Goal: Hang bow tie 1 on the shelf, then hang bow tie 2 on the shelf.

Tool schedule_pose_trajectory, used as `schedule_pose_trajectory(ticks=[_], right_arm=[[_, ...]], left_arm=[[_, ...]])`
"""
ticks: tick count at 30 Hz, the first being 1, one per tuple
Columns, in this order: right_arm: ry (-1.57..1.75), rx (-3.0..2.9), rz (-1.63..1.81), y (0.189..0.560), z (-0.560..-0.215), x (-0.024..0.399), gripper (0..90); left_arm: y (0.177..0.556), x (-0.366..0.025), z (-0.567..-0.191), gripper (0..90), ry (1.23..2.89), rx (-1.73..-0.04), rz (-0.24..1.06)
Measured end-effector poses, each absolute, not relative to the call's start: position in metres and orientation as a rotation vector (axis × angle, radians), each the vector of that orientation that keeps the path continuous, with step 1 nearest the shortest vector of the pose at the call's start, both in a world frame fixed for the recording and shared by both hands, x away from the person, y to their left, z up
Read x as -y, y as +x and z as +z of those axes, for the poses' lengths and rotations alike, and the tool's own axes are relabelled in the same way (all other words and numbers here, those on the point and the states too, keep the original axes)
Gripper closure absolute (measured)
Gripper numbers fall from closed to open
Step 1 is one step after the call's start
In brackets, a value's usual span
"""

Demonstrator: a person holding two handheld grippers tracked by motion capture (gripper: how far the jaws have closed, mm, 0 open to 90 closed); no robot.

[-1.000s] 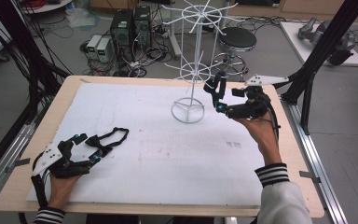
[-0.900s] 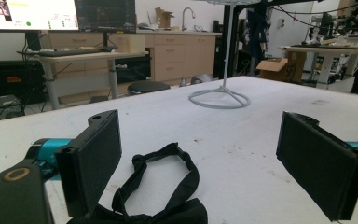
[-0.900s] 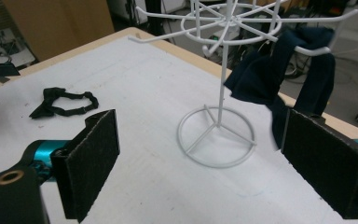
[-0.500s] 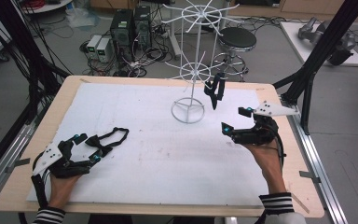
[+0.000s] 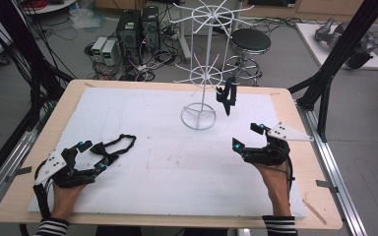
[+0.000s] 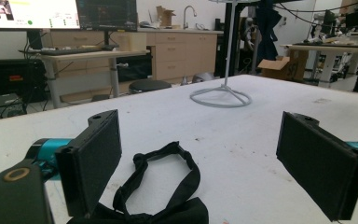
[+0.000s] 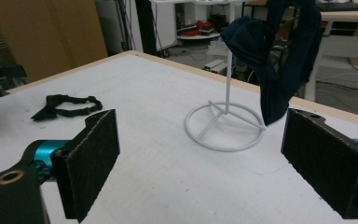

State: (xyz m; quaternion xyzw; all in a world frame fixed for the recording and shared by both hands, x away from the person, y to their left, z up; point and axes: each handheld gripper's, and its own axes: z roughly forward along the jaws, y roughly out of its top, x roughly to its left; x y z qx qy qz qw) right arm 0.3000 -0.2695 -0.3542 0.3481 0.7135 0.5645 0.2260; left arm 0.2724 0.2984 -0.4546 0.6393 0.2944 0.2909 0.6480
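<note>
A white wire rack (image 5: 199, 117) stands at the far middle of the table. From its lower ring hangs a dark navy bow tie (image 5: 226, 96), also seen in the right gripper view (image 7: 275, 56) above the rack's round base (image 7: 223, 123). My right gripper (image 5: 248, 136) rests open on the mat, well short of the rack, with nothing between its pads (image 7: 93, 158). A black bow tie (image 5: 112, 147) lies flat at the left. My left gripper (image 5: 92, 156) is open around its near end, and the tie (image 6: 168, 186) lies between the pads (image 6: 95, 156).
A white mat (image 5: 167, 167) covers the wooden table (image 5: 325, 206). Beyond the far edge are a stool (image 5: 250, 40) and computer cases (image 5: 130, 32) on the floor. Black frame posts (image 5: 334, 59) rise at the right corner.
My right gripper let go of the navy bow tie at the rack and drew back toward the near right. The tie now hangs on the rack. The left gripper stayed put.
</note>
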Motion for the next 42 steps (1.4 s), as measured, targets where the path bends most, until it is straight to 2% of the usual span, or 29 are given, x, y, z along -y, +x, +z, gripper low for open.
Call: schedule_pose_trajectory(ticks=[17,42], right_arm=[[0.969,-1.875,1.597,0.283,-0.388,0.268,10.7],[0.983,-1.851,1.606,0.277,-0.400,0.273,10.7]], left_arm=[[0.271,-0.298,-0.455,14.3,1.451,-0.669,0.672],[0.276,-0.301,-0.447,14.3,1.474,-0.687,0.633]])
